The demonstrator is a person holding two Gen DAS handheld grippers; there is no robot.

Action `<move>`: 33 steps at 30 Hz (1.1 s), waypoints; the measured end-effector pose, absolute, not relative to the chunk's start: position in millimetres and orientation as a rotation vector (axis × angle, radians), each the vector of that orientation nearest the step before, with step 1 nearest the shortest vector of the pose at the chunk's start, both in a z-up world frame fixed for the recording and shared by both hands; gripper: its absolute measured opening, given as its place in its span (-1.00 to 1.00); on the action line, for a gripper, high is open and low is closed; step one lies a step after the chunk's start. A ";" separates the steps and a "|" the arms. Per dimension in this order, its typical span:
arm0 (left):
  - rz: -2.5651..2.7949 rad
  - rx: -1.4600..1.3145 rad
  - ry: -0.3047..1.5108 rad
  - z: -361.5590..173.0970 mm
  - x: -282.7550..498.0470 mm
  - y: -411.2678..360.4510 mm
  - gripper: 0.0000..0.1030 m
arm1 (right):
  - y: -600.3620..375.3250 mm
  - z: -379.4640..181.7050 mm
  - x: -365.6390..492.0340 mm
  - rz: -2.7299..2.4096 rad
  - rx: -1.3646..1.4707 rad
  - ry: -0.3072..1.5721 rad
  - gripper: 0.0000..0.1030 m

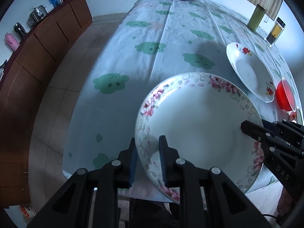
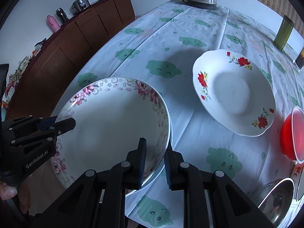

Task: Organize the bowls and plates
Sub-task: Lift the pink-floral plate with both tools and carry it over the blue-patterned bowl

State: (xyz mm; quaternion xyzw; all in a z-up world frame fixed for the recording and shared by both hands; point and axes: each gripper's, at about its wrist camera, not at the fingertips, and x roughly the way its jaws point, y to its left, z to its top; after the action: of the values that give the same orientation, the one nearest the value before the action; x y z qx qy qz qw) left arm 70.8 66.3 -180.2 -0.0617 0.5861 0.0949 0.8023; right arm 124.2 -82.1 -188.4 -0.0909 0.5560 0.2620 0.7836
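Both grippers are pinching the pink-flowered plate: left gripper on its near-left rim, right gripper on the opposite rim. It's tilted, hovering just over the tablecloth. The red-flowered plate sits beyond the right gripper.

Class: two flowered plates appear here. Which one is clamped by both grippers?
The pink-flowered plate, with scrollwork around its rim. The left gripper and right gripper each pinch its rim; the red-flowered plate lies untouched on the tablecloth.

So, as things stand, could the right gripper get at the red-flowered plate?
Probably not yet: the right gripper is shut on the rim of the pink-flowered plate, shared with the left gripper. The red-flowered plate itself lies uncovered nearby on the table.
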 end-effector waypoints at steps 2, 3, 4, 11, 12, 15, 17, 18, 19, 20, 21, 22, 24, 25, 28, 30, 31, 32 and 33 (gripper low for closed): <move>0.203 -0.133 1.258 -181.5 69.5 66.4 -0.62 | -82.5 -190.2 122.4 0.564 -0.195 1.204 -0.63; 0.202 -0.134 1.258 -182.3 69.2 66.4 -0.62 | -82.5 -190.6 121.9 0.563 -0.195 1.204 -0.62; 0.200 -0.134 1.258 -183.0 68.8 66.5 -0.62 | -82.4 -190.8 121.4 0.563 -0.197 1.203 -0.62; 0.199 -0.138 1.260 -187.1 68.7 68.4 -0.62 | -80.9 -195.3 120.4 0.559 -0.203 1.200 -0.63; 0.199 -0.138 1.261 -187.8 68.7 68.8 -0.62 | -80.9 -194.8 120.3 0.560 -0.203 1.200 -0.62; 0.196 -0.145 1.265 -189.8 68.4 70.3 -0.62 | -79.9 -195.1 118.5 0.561 -0.212 1.192 -0.63; 0.195 -0.144 1.266 -190.1 68.1 70.9 -0.62 | -79.1 -195.6 118.0 0.561 -0.212 1.191 -0.63; 0.195 -0.145 1.266 -190.2 67.9 71.1 -0.62 | -79.1 -195.5 117.7 0.561 -0.211 1.192 -0.63; 0.195 -0.145 1.266 -190.5 67.9 70.6 -0.62 | -79.0 -195.6 117.6 0.561 -0.211 1.191 -0.62; 0.195 -0.144 1.265 -190.4 68.0 70.7 -0.62 | -79.0 -195.4 117.9 0.560 -0.213 1.191 -0.62; 0.194 -0.145 1.266 -190.5 68.3 71.3 -0.62 | -79.2 -195.3 118.0 0.560 -0.214 1.190 -0.62; 0.193 -0.146 1.267 -191.0 68.7 71.5 -0.62 | -78.8 -195.5 117.4 0.559 -0.217 1.187 -0.63; 0.191 -0.149 1.269 -191.7 69.1 72.1 -0.62 | -77.3 -195.1 116.7 0.556 -0.228 1.180 -0.62; 0.192 -0.147 1.271 -192.3 69.1 71.8 -0.62 | -76.8 -194.4 116.9 0.555 -0.233 1.177 -0.62; 0.194 -0.136 1.276 -193.5 68.4 69.8 -0.62 | -75.3 -193.3 115.9 0.553 -0.260 1.161 -0.62; 0.196 -0.129 1.276 -193.1 68.5 69.2 -0.62 | -75.3 -192.9 116.1 0.553 -0.262 1.160 -0.62; 0.197 -0.128 1.276 -193.1 68.4 69.2 -0.62 | -75.3 -192.9 116.5 0.553 -0.265 1.159 -0.62; 0.197 -0.129 1.276 -193.2 68.3 69.2 -0.62 | -75.0 -193.0 115.8 0.553 -0.267 1.158 -0.62; 0.196 -0.129 1.276 -193.1 68.2 69.3 -0.62 | -75.0 -193.0 115.6 0.553 -0.271 1.156 -0.62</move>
State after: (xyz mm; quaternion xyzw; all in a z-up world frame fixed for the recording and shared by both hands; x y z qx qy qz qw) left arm 68.2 69.3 -193.1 -0.0602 0.5944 0.0914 0.7967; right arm 115.6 -75.0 -193.0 -0.1258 0.5376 0.2570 0.7932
